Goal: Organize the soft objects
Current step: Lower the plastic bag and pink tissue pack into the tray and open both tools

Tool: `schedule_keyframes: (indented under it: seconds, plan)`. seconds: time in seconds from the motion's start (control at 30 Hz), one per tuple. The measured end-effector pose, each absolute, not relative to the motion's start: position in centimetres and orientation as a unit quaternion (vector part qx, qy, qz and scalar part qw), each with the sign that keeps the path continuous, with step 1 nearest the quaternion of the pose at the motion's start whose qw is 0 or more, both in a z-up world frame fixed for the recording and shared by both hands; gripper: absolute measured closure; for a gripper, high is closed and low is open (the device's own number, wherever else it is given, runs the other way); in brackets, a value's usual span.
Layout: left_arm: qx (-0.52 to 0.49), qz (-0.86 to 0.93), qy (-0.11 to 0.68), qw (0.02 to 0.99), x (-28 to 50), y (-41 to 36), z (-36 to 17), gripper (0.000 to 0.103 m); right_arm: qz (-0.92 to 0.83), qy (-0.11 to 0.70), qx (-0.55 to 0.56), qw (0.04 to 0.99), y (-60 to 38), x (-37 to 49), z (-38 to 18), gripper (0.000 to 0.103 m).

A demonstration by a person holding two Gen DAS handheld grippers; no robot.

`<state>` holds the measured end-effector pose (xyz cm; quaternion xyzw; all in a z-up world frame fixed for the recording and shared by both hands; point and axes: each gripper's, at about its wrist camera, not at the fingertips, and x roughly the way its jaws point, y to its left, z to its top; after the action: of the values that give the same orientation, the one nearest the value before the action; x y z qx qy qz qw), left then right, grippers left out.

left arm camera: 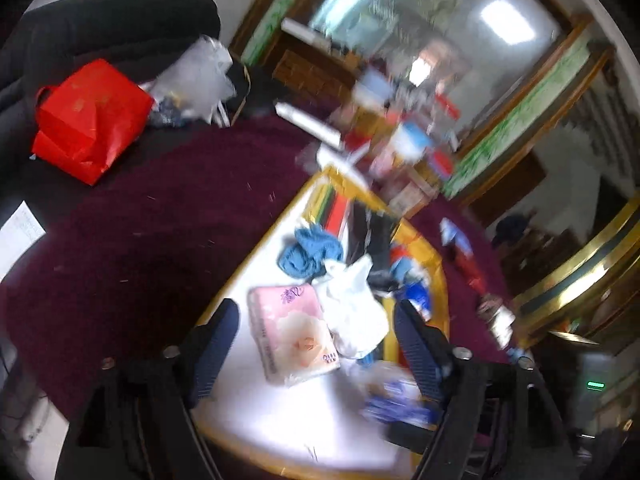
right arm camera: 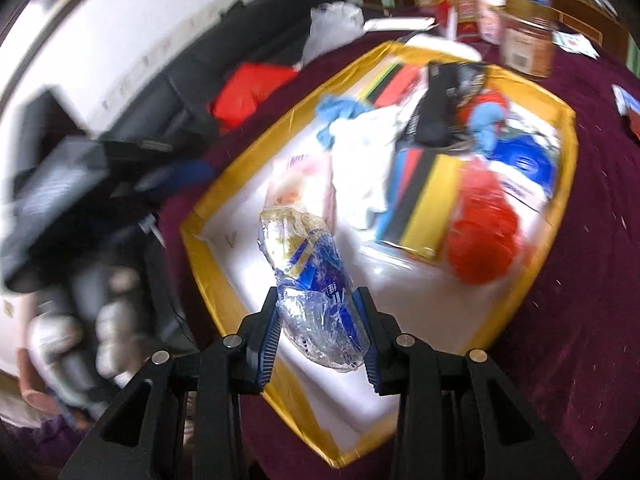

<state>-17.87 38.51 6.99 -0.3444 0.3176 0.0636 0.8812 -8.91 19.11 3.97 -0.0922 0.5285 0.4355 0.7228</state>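
Observation:
A white board with a yellow border (left arm camera: 256,248) lies on a maroon cloth and carries soft items. My left gripper (left arm camera: 316,320) is open above a pink tissue pack (left arm camera: 288,332), next to a white plastic bag (left arm camera: 352,308) and a blue cloth (left arm camera: 308,252). My right gripper (right arm camera: 318,312) is shut on a crumpled clear and blue plastic wrapper (right arm camera: 316,276), held over the board's near corner (right arm camera: 192,224). On the board also lie the white bag (right arm camera: 360,152), a striped book (right arm camera: 428,196), a red item (right arm camera: 480,236) and a black garment (right arm camera: 440,108). The left gripper shows blurred at left (right arm camera: 120,184).
A red bag (left arm camera: 88,120) and clear plastic bags (left arm camera: 196,76) lie on the maroon cloth (left arm camera: 140,240) beside a black sofa (left arm camera: 100,28). Boxes and bottles (right arm camera: 500,8) crowd the table's far side. A paper sheet (left arm camera: 20,232) lies at the left edge.

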Motion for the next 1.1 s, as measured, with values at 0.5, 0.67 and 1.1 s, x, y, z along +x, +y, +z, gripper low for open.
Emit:
schedule_keyframes:
  seconds: [0.5,0.67,1.1]
  plan:
    - [-0.371,0.087,0.281,0.881,-23.3,41.4,6.6,0.012,0.402,0.517,-0.134,0.744,25.1,-7.5,2.7,0.064]
    - [-0.371,0.083,0.288,0.879,-23.3,40.8,6.3,0.012,0.396,0.482,-0.143,0.768,23.4,-9.1,4.1,0.053]
    - [-0.329,0.075,0.301,0.892,-22.8,37.2,7.7,0.012,0.401,0.412,-0.100,0.812,13.5,-12.1,7.1,0.042]
